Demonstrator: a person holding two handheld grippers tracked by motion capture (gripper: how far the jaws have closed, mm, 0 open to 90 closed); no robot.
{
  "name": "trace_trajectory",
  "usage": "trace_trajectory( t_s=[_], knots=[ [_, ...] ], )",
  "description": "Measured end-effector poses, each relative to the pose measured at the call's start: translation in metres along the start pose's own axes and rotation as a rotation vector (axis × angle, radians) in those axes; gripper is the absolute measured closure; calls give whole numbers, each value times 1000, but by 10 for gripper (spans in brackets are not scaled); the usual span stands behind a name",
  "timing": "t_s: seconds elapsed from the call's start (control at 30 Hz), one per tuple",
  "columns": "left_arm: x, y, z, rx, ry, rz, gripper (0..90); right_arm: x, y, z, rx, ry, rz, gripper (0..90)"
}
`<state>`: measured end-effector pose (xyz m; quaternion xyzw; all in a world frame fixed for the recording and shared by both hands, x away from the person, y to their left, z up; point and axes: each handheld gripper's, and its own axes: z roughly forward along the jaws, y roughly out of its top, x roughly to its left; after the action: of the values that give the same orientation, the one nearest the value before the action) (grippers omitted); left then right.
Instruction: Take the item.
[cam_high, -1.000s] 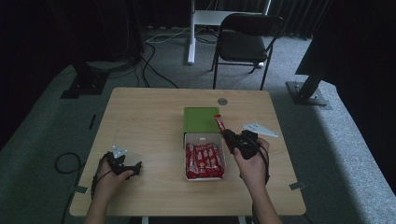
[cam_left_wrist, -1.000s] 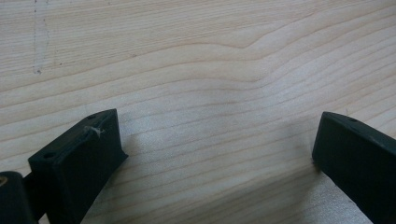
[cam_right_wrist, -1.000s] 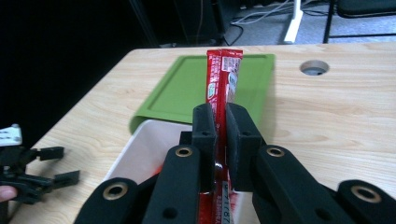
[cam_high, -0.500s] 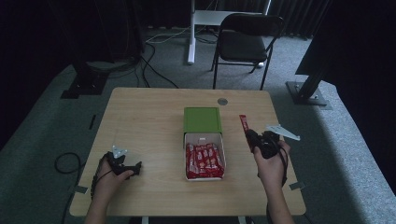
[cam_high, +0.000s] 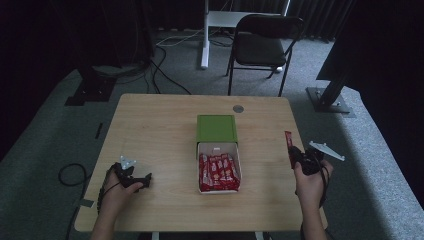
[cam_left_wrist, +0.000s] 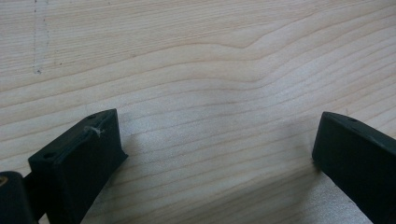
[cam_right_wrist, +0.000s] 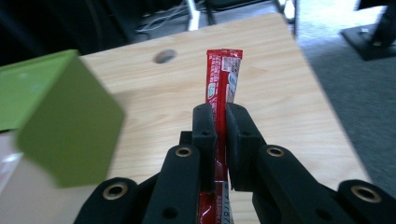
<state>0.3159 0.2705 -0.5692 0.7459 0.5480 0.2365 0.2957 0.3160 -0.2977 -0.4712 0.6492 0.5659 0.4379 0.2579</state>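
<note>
A white box (cam_high: 197, 170) with a green lid (cam_high: 216, 128) flipped back sits mid-table, packed with several red snack bars (cam_high: 218, 172). My right gripper (cam_high: 295, 155) is over the table's right edge, shut on one red snack bar (cam_high: 288, 145) that sticks out past its jaws. In the right gripper view the red snack bar (cam_right_wrist: 221, 88) is pinched edge-on by my right gripper (cam_right_wrist: 220, 122), with the green lid (cam_right_wrist: 60, 121) at the left. My left gripper (cam_high: 145, 181) rests on the table at the front left, open. The left gripper view has my left gripper (cam_left_wrist: 219, 140) over bare wood.
The wooden table (cam_high: 160, 135) has a round grommet (cam_high: 238, 108) near its far edge. A black chair (cam_high: 265, 45) and a white stand (cam_high: 205, 35) are behind the table. Cables (cam_high: 165, 55) trail over the carpet. A black post base (cam_high: 330, 97) is at the right.
My right gripper has carried the red snack bar from beside the box out to the table's right edge and a little lower. The left gripper has stayed put.
</note>
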Motion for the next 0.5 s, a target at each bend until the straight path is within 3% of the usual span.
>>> trace_trajectory(
  t_s=[0.13, 0.27, 0.5],
  knots=[
    [0, 0, 0, 0, 0, 1, 23, -16, -10, 6, 0, -53, -2, 831],
    [0, 0, 0, -1, 0, 0, 23, -31, -22, 16, 40, -101, 6, 831],
    [0, 0, 0, -2, 0, -1, 23, -50, -36, 27, 68, -135, 41, 830]
  ],
)
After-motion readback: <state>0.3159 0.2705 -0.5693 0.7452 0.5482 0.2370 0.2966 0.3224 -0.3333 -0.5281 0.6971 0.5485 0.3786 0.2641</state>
